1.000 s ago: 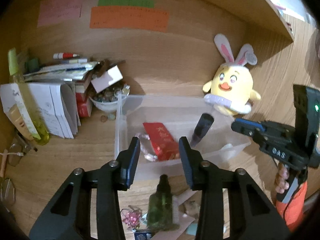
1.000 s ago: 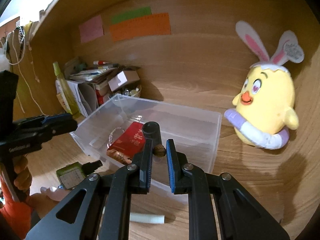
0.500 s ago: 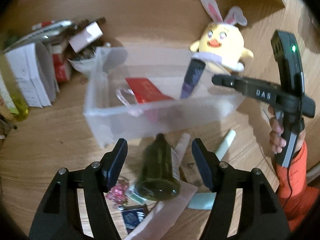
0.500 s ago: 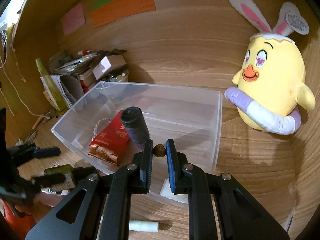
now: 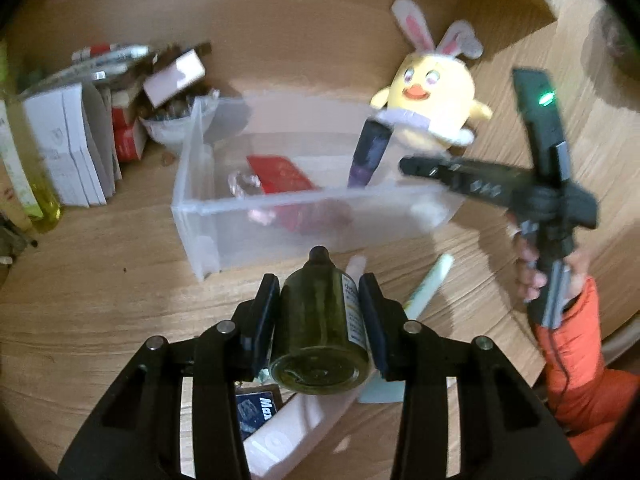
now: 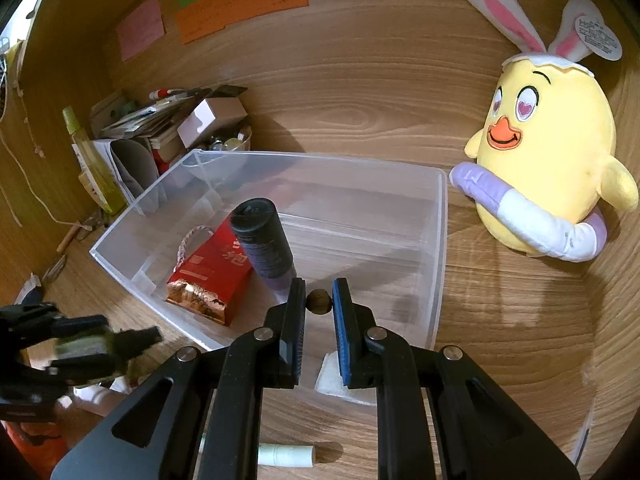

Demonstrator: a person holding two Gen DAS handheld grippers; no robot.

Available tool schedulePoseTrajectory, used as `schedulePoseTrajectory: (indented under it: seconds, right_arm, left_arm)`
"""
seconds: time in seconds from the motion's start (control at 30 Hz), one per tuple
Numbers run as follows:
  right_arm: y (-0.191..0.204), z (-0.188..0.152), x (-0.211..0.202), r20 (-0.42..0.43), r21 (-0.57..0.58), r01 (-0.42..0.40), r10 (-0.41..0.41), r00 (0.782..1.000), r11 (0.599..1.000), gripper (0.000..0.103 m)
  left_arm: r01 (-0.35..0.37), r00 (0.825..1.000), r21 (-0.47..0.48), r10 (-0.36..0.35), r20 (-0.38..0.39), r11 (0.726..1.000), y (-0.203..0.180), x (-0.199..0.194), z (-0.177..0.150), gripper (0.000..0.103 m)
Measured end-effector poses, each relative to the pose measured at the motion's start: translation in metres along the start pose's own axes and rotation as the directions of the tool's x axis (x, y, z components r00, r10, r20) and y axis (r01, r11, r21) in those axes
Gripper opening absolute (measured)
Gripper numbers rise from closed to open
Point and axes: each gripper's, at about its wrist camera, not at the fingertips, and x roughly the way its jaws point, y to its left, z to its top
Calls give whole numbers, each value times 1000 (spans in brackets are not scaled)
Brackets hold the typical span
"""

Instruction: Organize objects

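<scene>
My left gripper (image 5: 319, 280) is closing on a dark green glass bottle (image 5: 320, 320). Both pads press its sides, and its base faces the camera, just in front of the clear plastic bin (image 5: 280, 198). The right wrist view shows that bottle (image 6: 84, 350) blurred at lower left. My right gripper (image 6: 318, 286) is shut on a small brown ball (image 6: 318, 303) low over the bin (image 6: 442, 240). A red packet (image 6: 216, 268) and a leaning dark tube (image 6: 264, 244) with a black cap lie in the bin, the tube just left of my fingertips.
A yellow plush chick (image 6: 548, 148) sits right of the bin against the wooden back wall. Papers, boxes and a bowl (image 5: 80, 140) crowd the left corner. A white stick (image 5: 430, 284), a pale tube (image 5: 280, 440) and small cards lie on the desk near the bottle. An orange sleeve (image 5: 572, 344) holds the right gripper.
My left gripper came down, spread wide around the green bottle, then closed onto it. My right gripper sank lower over the bin with the brown ball still between its pads.
</scene>
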Motion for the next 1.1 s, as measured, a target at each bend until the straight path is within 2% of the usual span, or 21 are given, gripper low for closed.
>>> schedulePoseTrajectory:
  seconds: [0.2,0.37,0.47,0.6,0.8,0.93,1.1]
  right_arm:
    - [3,0,0,10,-16,31,-30,999,999,13]
    - [3,1,-1,8,-18,27,-27,1000,999,15]
    - [1,0,-4,6,-2,-4,4,1000,1000,25]
    - [4,-1,-8,17,-10,-8,8,1000,1000,28]
    - [10,-1,-13,33,-36,-2,3,999,999,30]
    - [15,-2,-17,56,-57,17,-14,998,998,44]
    - [19,-4,-21,74,-85,38,-31,997,996,49]
  left_arm:
    - [15,996,1,-15,92,1000,-6,-21,20,41]
    - [1,991,-12,1,134,1000,-6,-20,40,41]
    - [-16,992,-35,21,128,999,0,-12,51,41]
    - [-68,992,-63,74,104,996,11,5,62,41]
    - [-81,994,-103,88,63,991,25,31,74,41]
    - [-90,994,-117,96,47,989,28,44,78,41]
    - [-106,994,-118,110,28,987,29,53,79,41]
